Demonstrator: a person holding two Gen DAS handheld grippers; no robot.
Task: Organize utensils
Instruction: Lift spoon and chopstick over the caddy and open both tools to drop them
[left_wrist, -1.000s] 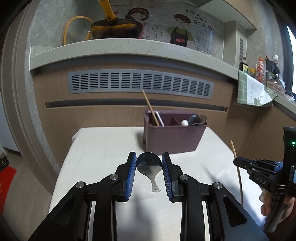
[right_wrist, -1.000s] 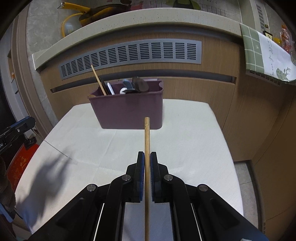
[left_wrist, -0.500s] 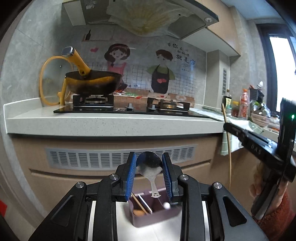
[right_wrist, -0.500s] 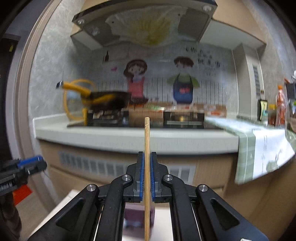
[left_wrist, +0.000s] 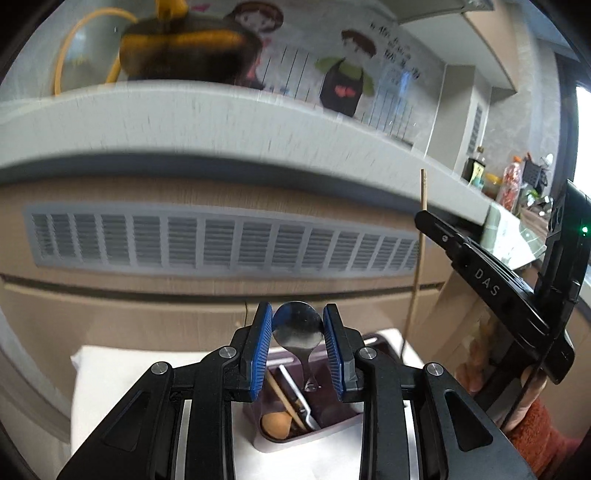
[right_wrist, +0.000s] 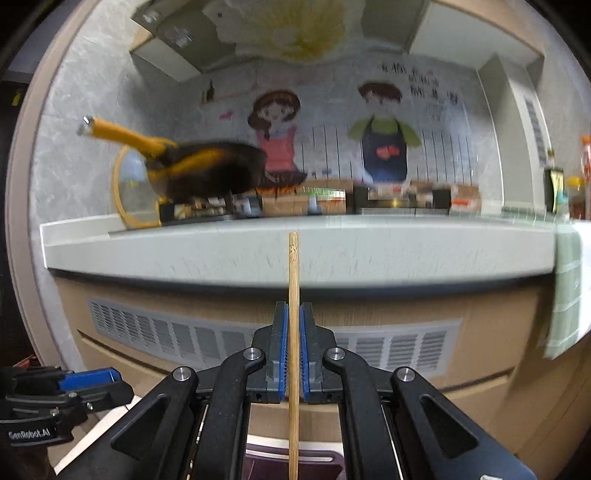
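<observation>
The purple utensil caddy sits on the white-clothed table, directly beneath both tools. Above it, the left gripper clamps a metal spoon by its bowl, handle hanging down. The right gripper pinches a bamboo chopstick upright. The step appears to be delivery; next, each piece likely needs lowering into its compartment before letting go.

Blue ribbed pads flank a silver metal spoon; the utensil holder is plum purple, the bamboo chopstick tan, the far vent grille grey, slatted.
</observation>
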